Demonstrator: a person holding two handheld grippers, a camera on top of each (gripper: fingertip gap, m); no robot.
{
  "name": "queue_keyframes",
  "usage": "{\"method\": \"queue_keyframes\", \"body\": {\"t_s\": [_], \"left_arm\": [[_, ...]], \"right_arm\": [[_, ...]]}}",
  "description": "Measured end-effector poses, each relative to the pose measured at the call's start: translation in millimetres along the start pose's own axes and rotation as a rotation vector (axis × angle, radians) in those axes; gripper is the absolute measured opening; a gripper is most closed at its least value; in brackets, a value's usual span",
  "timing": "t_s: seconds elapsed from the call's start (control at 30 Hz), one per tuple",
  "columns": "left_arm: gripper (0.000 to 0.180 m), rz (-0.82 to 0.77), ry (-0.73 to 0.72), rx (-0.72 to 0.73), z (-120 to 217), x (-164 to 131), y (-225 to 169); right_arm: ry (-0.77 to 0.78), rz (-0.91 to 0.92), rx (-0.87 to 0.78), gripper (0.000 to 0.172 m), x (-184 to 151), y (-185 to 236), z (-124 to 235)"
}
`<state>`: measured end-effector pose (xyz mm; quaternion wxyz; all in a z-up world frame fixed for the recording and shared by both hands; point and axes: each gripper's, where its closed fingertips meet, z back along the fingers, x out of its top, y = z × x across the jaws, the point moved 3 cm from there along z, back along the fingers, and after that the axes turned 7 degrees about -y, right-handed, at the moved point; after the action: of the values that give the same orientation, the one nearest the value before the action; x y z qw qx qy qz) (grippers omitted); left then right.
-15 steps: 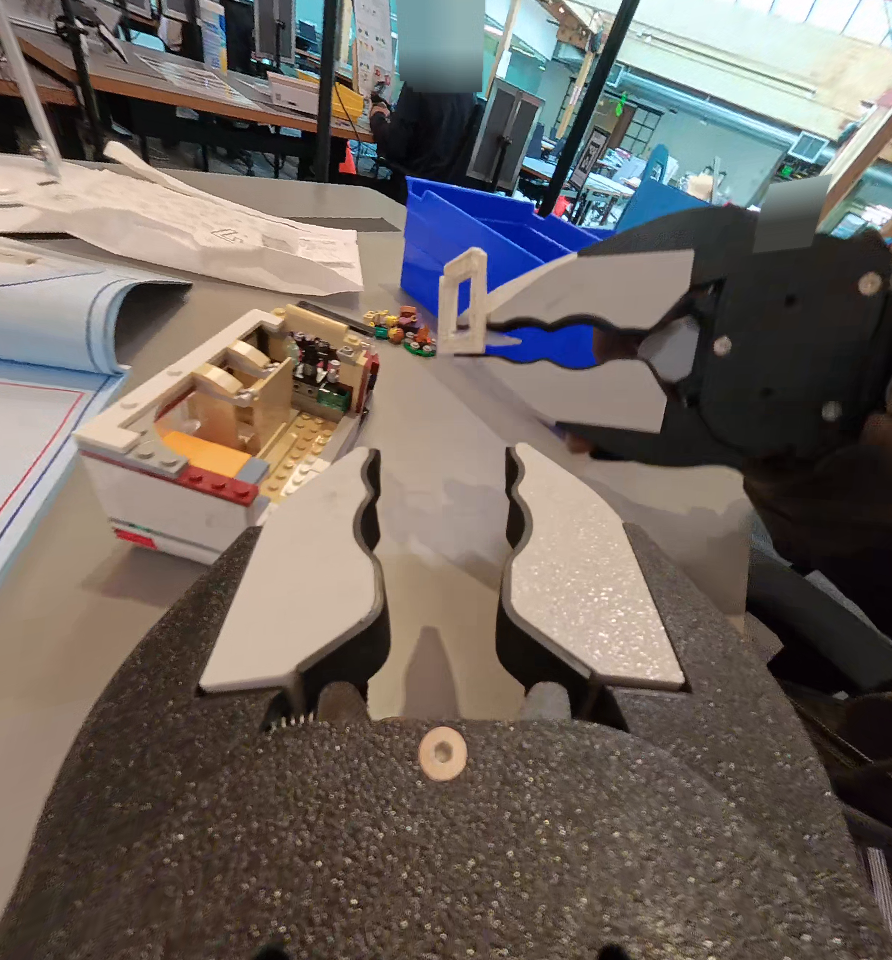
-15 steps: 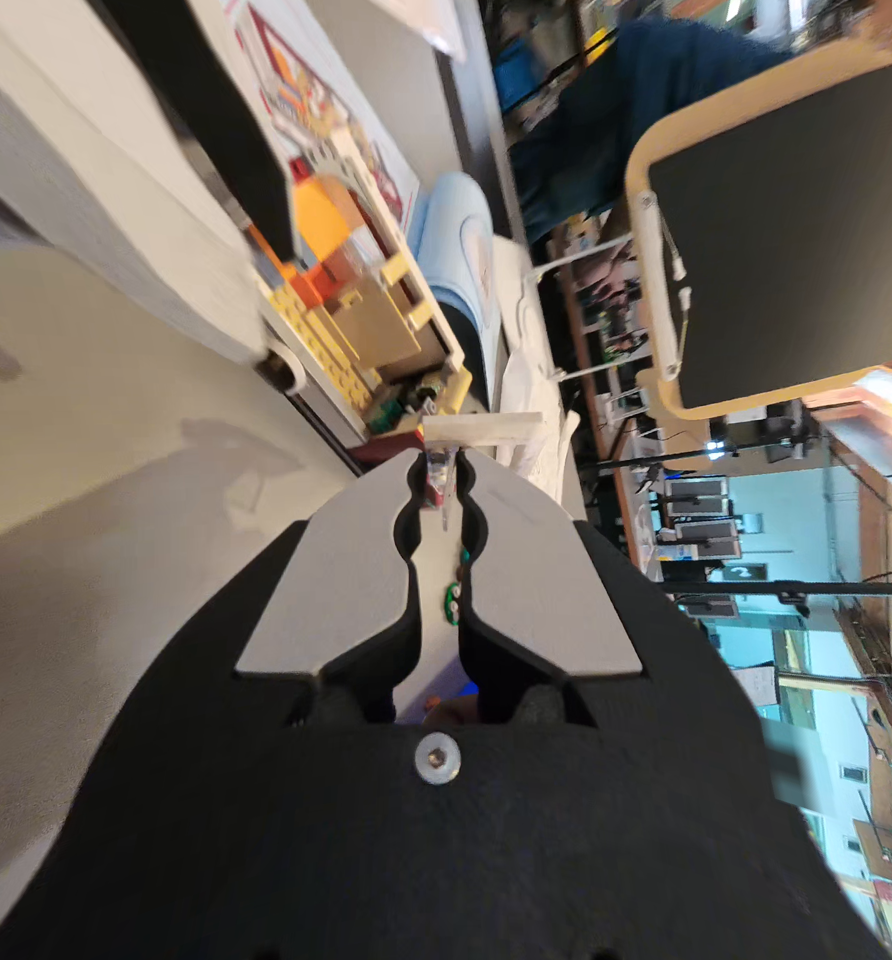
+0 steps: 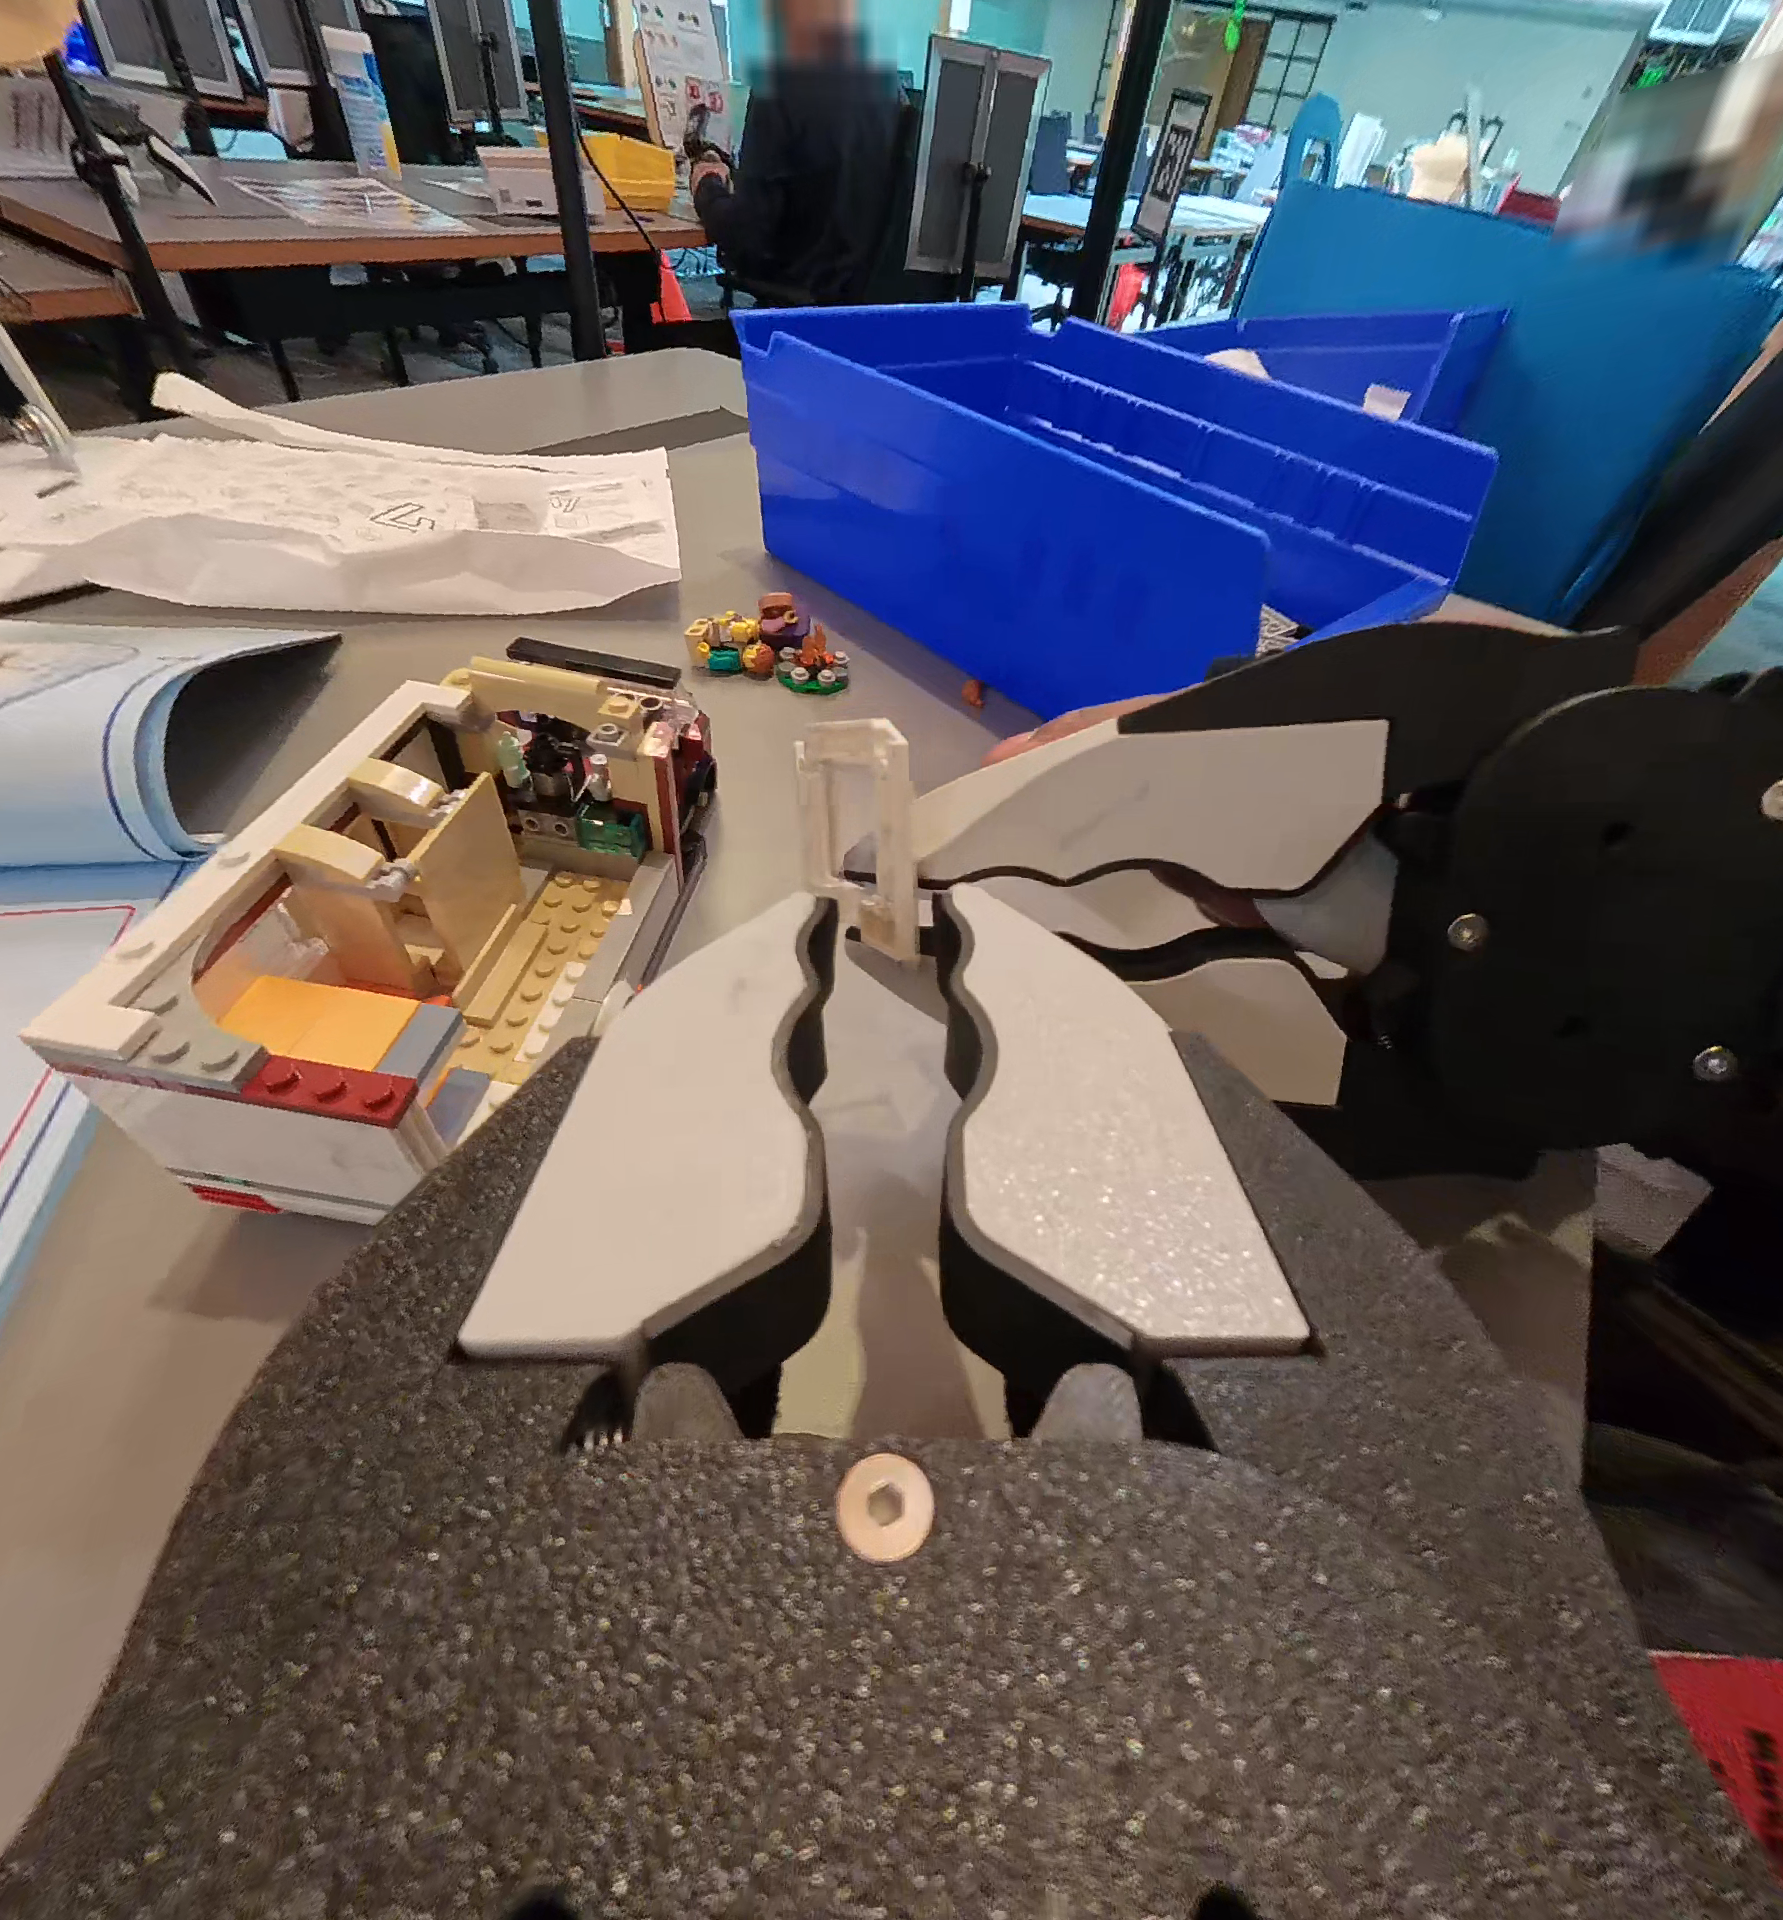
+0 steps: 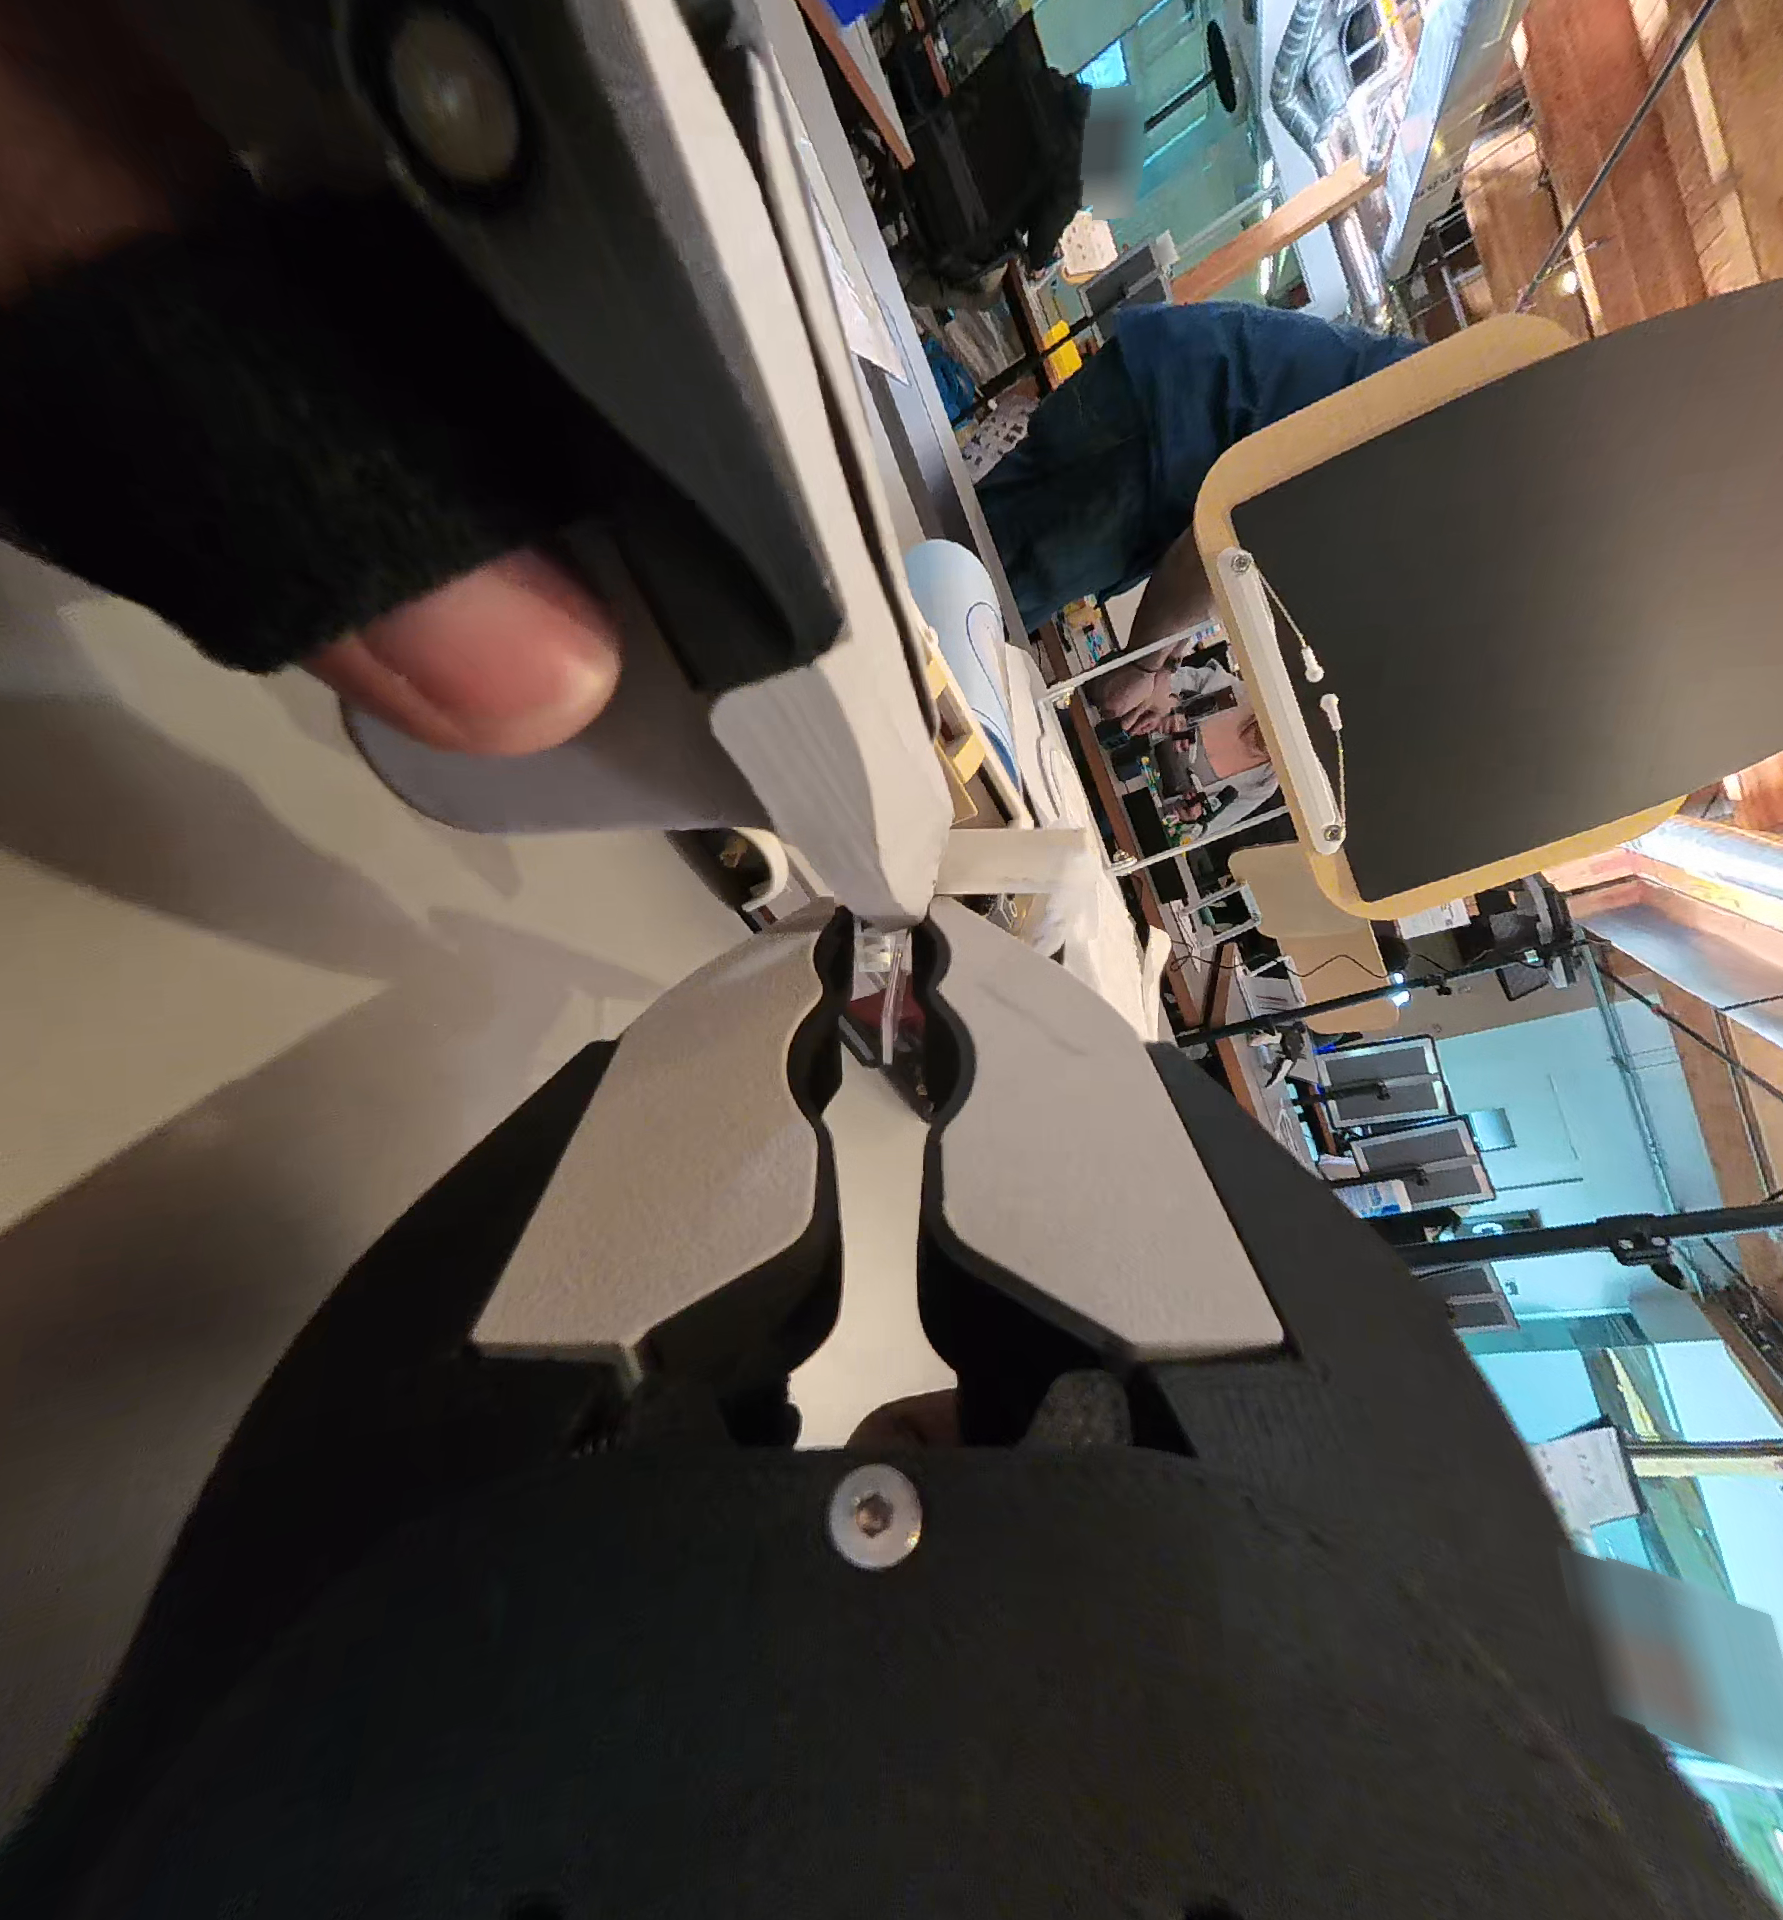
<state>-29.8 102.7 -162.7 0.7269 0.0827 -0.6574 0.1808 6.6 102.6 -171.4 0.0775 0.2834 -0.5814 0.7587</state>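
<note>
The right gripper was clamped on a white window frame standing upright. The left gripper, narrowly open, flanked its lower end; contact unclear. Only the left view showed the brick camper.

Your left gripper sits low in front, its fingertips right at the bottom end of the little window frame that your right gripper reaches in from the right to pinch. Left of them the brick model rests on the table, with the open booklet further left and the crumpled paper sheets behind it. Behind the frame there's a small pile of loose pieces — and just right of that pile the bin, more bins lined up behind it.
</note>
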Motion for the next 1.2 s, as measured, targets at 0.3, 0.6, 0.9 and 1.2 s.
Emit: {"method": "queue_keyframes", "body": {"t_s": [0.3, 0.6, 0.9, 1.2], "left_arm": [[0.007, -0.028, 0.017, 0.022, -1.6, -1.5, 1.3], [0.007, -0.024, 0.015, 0.035, -0.8, -1.2, 3.8], [0.007, -0.258, 0.134, 0.048, -3.5, -15.2, -1.6], [0.007, -0.559, 0.261, 0.073, -3.3, -32.5, -4.1]], "right_arm": [[-0.050, -0.027, 0.008, 0.010, -1.5, -0.9, 0.5], [-0.099, -0.003, 0.011, 0.011, 0.2, -2.7, 6.7], [-0.117, 0.099, 0.186, 0.005, -8.8, 2.2, 9.5], [-0.074, 0.130, 0.367, 0.001, -15.4, 19.4, 6.2]]}}
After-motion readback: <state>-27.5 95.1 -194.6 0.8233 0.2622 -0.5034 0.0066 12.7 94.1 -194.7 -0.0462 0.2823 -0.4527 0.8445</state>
